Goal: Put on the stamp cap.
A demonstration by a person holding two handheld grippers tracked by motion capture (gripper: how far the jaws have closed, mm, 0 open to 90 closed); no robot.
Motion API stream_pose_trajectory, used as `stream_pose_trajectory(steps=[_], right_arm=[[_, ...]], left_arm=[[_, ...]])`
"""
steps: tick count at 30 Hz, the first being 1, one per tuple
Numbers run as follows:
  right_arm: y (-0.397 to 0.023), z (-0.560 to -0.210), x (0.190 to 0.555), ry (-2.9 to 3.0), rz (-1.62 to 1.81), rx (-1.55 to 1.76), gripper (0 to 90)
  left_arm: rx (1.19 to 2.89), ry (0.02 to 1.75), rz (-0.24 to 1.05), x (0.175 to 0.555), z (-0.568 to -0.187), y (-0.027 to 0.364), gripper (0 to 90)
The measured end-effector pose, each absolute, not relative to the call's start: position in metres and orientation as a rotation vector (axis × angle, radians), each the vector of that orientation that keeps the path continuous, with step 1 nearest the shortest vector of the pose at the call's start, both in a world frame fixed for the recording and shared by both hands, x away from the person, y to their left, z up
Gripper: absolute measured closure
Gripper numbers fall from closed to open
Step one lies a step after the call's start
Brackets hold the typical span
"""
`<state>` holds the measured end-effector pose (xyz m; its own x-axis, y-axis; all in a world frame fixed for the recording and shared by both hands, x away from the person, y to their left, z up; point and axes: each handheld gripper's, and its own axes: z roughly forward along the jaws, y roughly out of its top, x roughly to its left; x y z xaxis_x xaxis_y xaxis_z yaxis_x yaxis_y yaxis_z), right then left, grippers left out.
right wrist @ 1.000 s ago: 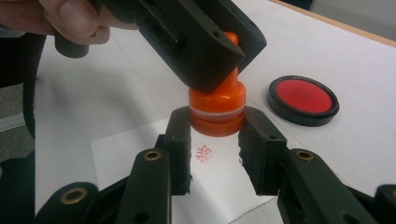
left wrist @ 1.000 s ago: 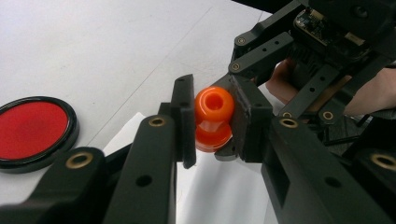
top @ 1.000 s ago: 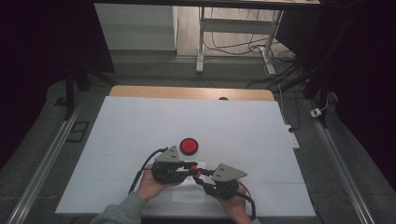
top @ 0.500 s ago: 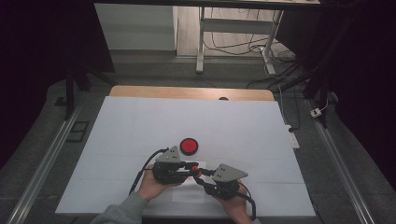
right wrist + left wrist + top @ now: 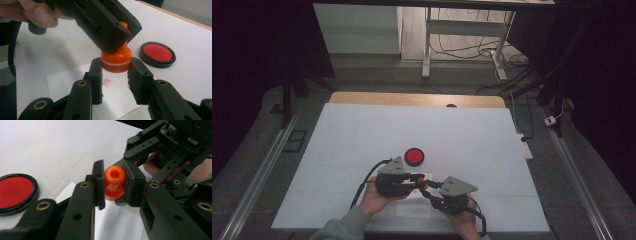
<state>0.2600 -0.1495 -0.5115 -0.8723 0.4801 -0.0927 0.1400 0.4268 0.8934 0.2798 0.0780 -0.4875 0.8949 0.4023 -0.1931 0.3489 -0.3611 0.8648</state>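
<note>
While left gripper fingers clamp orange stamp top, right gripper fingers grip base.

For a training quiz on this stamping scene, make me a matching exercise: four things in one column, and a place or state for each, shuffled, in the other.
Things:
1. orange stamp
2. red ink pad
3. sheet of paper
4. red stamped mark

Places or states:
A. printed on the paper, just beside the stamp's base
B. lies flat on the white table under both grippers
C. clamped at its top by the left gripper and at its base by the right gripper
D. rests on the table beyond the grippers, untouched

Pairs: 1-C, 2-D, 3-B, 4-A
</note>
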Motion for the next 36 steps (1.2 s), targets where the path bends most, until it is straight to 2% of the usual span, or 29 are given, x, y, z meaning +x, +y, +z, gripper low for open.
stream_pose_trajectory(steps=[36], right_arm=[[-0.15, -0.515, 0.264, 2.41, 1.4, 0.567, 64.5]], left_arm=[[1.986, 0.577, 0.117, 0.274, -0.497, 0.071, 72.5]])
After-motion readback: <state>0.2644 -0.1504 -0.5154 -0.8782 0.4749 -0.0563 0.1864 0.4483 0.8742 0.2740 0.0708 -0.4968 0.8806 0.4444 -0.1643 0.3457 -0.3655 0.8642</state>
